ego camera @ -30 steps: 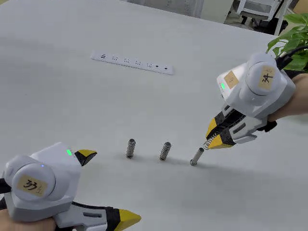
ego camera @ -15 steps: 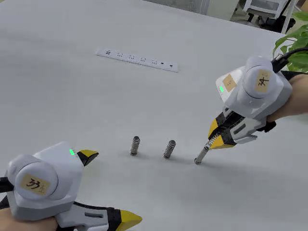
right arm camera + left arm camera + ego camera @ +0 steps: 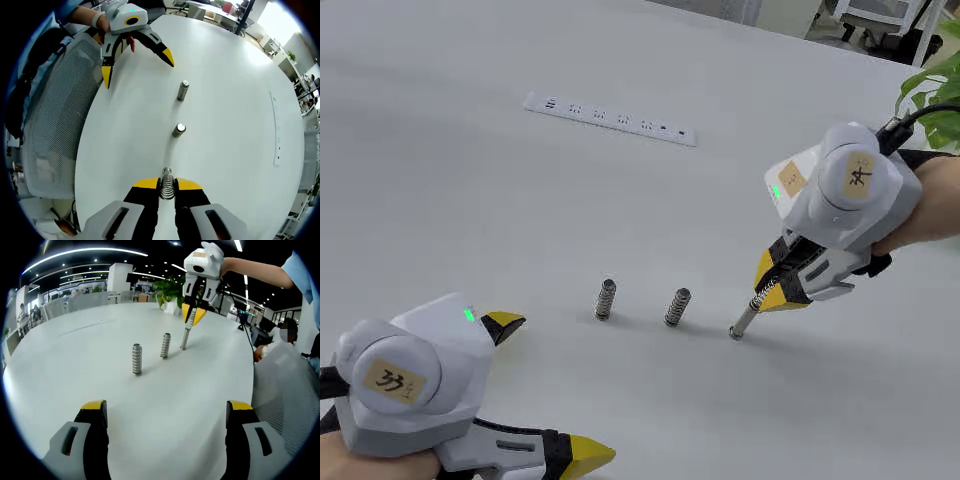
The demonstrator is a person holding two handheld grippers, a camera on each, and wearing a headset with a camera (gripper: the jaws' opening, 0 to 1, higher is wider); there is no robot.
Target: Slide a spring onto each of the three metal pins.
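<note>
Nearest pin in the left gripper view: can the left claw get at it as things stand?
Probably yes. The left claw is open and faces that pin, with only bare table between them. The right claw is at the far pin, shut on a spring, clear of the path.

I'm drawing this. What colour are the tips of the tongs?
Yellow tips, best seen in the left gripper view.

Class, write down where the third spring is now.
Head view, right side: the third spring is pinched in the right tongs, over the rightmost pin.
</note>
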